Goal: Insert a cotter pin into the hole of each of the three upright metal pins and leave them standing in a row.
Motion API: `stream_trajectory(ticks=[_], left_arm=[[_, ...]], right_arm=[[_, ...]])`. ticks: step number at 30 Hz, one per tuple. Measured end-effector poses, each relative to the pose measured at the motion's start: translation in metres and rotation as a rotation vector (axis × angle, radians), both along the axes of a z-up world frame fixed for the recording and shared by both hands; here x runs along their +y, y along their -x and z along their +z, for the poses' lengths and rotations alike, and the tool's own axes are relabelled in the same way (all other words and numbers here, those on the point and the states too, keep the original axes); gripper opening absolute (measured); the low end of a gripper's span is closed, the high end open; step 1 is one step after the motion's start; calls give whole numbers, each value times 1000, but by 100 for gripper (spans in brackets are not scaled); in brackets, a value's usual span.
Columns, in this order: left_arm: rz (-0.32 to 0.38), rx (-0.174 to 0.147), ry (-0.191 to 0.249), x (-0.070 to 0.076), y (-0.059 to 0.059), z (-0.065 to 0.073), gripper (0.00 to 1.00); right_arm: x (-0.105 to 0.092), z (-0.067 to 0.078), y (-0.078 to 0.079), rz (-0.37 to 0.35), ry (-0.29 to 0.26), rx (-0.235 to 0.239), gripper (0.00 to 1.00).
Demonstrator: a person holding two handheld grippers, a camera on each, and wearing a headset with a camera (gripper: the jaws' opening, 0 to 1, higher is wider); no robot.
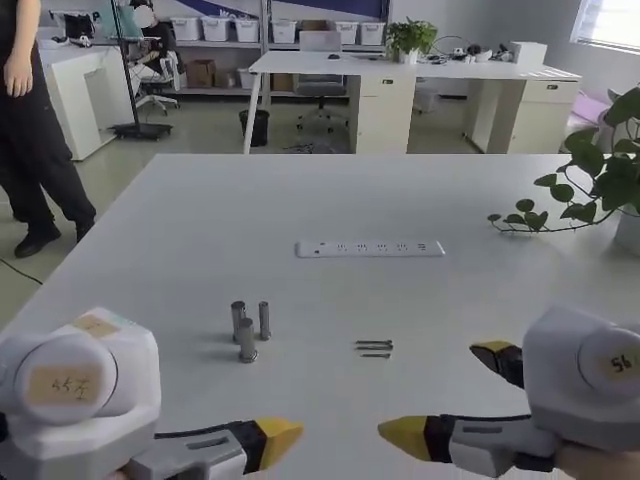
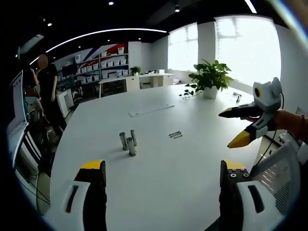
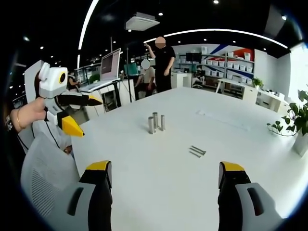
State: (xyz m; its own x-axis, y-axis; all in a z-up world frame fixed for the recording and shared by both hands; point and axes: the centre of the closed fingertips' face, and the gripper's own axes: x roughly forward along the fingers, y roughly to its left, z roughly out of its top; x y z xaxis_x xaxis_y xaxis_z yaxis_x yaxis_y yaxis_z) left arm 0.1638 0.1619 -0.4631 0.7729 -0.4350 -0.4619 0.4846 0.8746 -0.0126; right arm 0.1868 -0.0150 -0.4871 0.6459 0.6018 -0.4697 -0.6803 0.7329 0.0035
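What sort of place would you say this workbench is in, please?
Most likely an open-plan office or lab: white desks, shelves of storage bins and a potted plant on the table.

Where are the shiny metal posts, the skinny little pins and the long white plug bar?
metal pins (image 1: 247, 338), head view, shaft of the nearest one.
cotter pins (image 1: 374, 346), head view, middle of the small bundle.
power strip (image 1: 370, 248), head view, middle of its top face.

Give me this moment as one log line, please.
stage: not started | left gripper: open, empty | right gripper: open, empty | metal pins: three upright, clustered | cotter pins: lying loose on table
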Motion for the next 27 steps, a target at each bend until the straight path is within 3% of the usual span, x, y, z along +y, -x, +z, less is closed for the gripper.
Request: stream_trajectory(ticks=[6, 12, 19, 27], left_arm=[[-3, 2, -6, -1, -1, -2, 96], [-4, -12, 17, -4, -2, 0, 92], [2, -9, 21, -4, -2, -3, 89], [2, -34, 13, -2, -4, -4, 86]], right_arm=[[7, 1, -14, 14, 5, -15, 86], [17, 5, -32, 20, -11, -44, 73], [35, 1, -53, 37, -42, -43, 61], [55, -8, -72, 86, -51, -51, 50]])
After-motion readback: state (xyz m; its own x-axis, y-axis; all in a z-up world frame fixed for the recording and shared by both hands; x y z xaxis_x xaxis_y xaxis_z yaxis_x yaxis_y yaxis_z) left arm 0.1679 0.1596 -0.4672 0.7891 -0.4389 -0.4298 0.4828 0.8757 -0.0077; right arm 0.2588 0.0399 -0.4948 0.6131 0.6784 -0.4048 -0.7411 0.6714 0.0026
